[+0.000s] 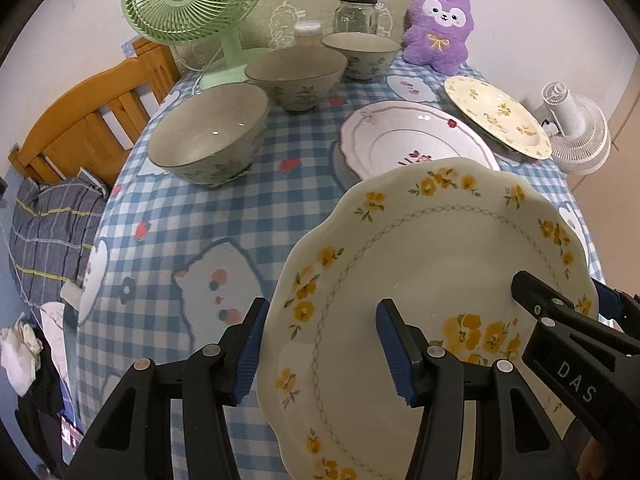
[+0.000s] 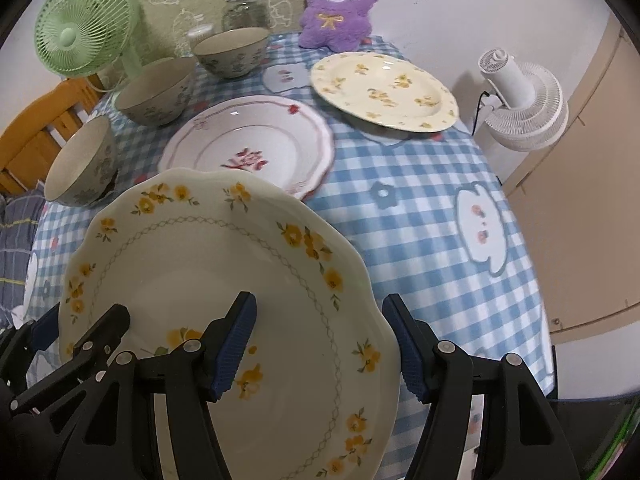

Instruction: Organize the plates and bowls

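Cream yellow-flowered plate (image 1: 420, 264) lifted over checked tablecloth (image 1: 224, 216), left gripper (image 1: 320, 350) and right gripper (image 2: 320, 350) jaws grasping opposite rims

"DAS" on right gripper (image 1: 576, 308) arm.

Left gripper (image 1: 320, 350) and right gripper (image 2: 324, 346), both angled steeply downward, fingers astride opposite rims of one plate (image 1: 432, 280).

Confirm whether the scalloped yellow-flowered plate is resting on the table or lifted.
Lifted. The scalloped plate sits tilted, its far rim overlapping the pink-rimmed plate, with a gripper's jaws straddling each side edge.
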